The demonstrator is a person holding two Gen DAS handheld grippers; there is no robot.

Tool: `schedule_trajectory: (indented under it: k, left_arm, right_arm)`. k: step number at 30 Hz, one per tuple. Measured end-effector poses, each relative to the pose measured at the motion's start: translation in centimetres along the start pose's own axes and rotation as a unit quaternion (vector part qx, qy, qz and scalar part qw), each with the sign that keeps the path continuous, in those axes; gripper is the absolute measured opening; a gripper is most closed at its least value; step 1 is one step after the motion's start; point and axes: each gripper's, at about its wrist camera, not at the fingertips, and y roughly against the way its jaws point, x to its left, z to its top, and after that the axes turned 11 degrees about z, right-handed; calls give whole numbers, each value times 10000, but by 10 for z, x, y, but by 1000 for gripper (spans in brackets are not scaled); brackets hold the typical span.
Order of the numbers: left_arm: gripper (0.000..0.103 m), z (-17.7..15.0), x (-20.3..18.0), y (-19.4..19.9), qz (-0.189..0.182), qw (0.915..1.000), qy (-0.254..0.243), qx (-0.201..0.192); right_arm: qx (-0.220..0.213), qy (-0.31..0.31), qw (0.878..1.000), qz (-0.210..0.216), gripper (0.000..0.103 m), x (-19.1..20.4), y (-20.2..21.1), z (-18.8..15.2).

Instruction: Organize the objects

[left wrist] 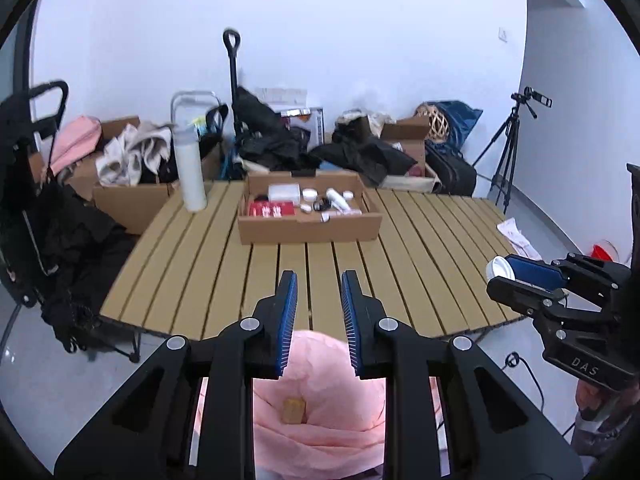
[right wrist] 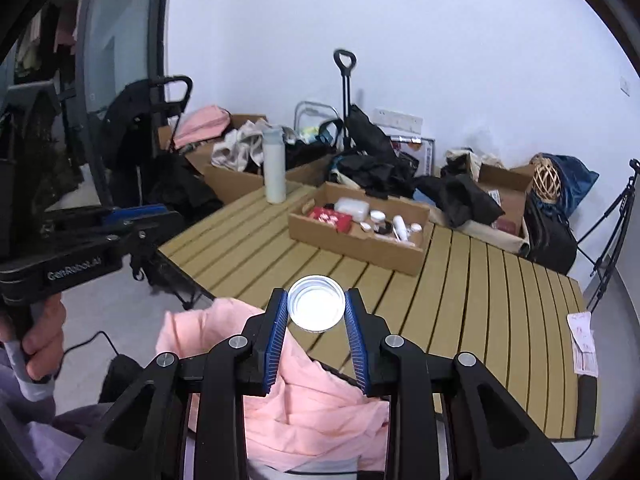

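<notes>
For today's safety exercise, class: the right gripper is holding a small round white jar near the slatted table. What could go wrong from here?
1. The right gripper pinches the small white jar only at its round sides near the fingertips; it could twist or slip out.
2. If dropped, the jar may land on the pink cloth or roll along the grooves of the slatted table.
3. The cardboard tray already holds many small items; setting the jar in could knock some over.
</notes>
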Motion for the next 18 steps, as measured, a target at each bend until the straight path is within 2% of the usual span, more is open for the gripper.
schedule_trajectory:
  k: [1,3,6,8,11,14,15,18]
  left_arm:
    - [39,-4,2,-6,-141,9998,-74,95]
    - [54,-12,9,-14,-93,9998,-107,167]
    - [54,-25,28,-31,181,9989,-65,416]
    - [54,-32,35,-36,144,9984,-57,538]
    - [54,-49,26,-39,92,9978,-407,522]
    - [47,-86,10,-62,215,9903,-944,995]
    - [40,-97,10,-71,249,9879,-988,1165]
    - [38,-123,13,-100,155,9824,-904,1628]
  right_arm:
    - [56,-55,10000,2,32,-3,-5,-3]
    - [138,-145,9998,35,32,-9,-12,-8]
    - [265,-268,9993,32,32,-19,-24,-15]
    - [335,-399,9986,48,32,-25,-32,-18]
    - [470,-459,9978,109,32,-28,-45,-24]
    - [552,-472,9972,185,32,-27,-53,-28]
    - [568,-474,9971,194,32,-26,-54,-29]
    - [612,-492,9967,218,32,-25,-58,-32]
